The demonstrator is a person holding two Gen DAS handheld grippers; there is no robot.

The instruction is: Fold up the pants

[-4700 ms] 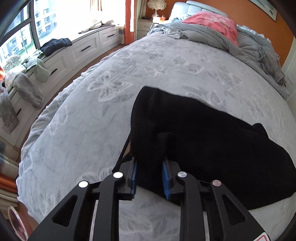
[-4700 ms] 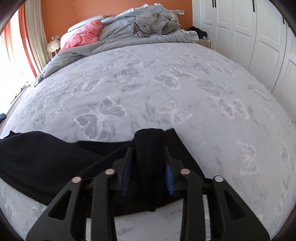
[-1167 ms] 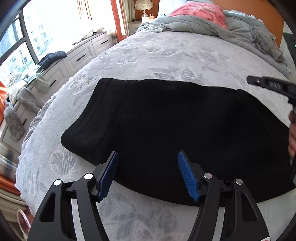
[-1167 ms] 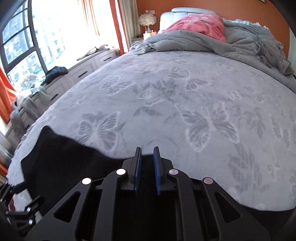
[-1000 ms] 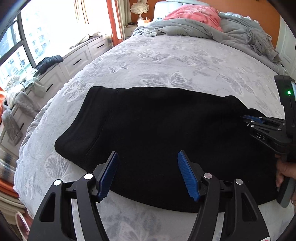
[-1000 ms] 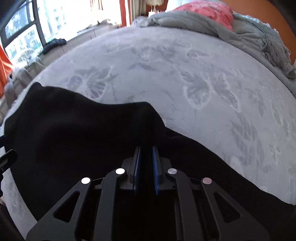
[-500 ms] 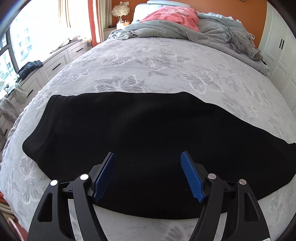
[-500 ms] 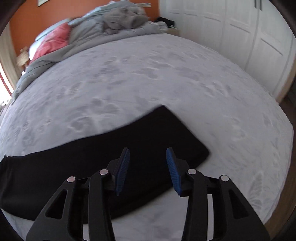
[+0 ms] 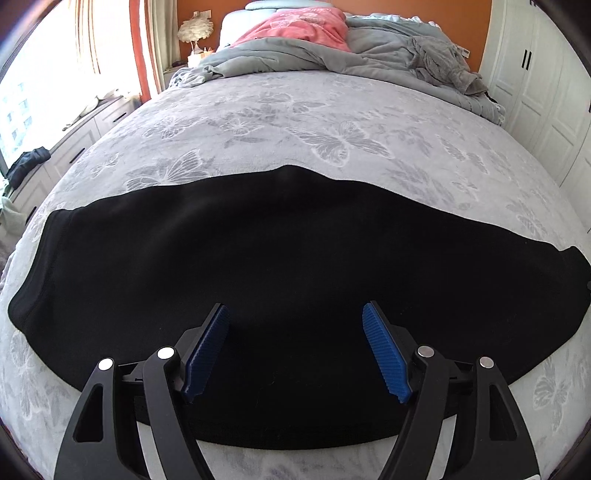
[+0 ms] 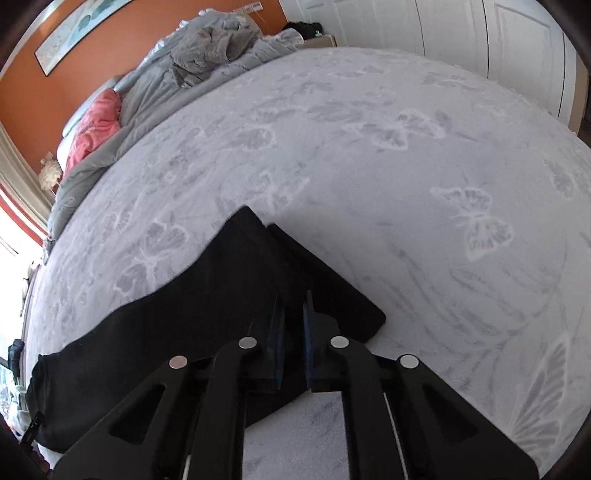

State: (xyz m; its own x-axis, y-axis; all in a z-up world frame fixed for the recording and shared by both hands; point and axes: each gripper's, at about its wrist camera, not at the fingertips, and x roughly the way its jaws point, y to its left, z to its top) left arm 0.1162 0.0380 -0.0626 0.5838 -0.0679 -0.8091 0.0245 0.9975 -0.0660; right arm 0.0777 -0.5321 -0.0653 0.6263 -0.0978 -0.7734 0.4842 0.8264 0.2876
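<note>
- Pants (image 9: pixel 280 251) lie flat along the bed's near edge, already halved leg on leg, waistband toward the window side, cuffs toward the wardrobe side.
- Left gripper (image 9: pixel 295 350) hovers over the middle, jaws spread wide, grasping nothing.
- Right gripper (image 10: pixel 293 332) sits at the cuff end with jaws just snapped together; whether cloth is pinched there I cannot tell.
- Next, judging by this: take both cuff corners and carry them across to the waistband.
- Bed (image 9: pixel 332 122) beyond is bare; the duvet (image 9: pixel 295 55) and pink pillow (image 9: pixel 295 26) at the head stand well clear.
</note>
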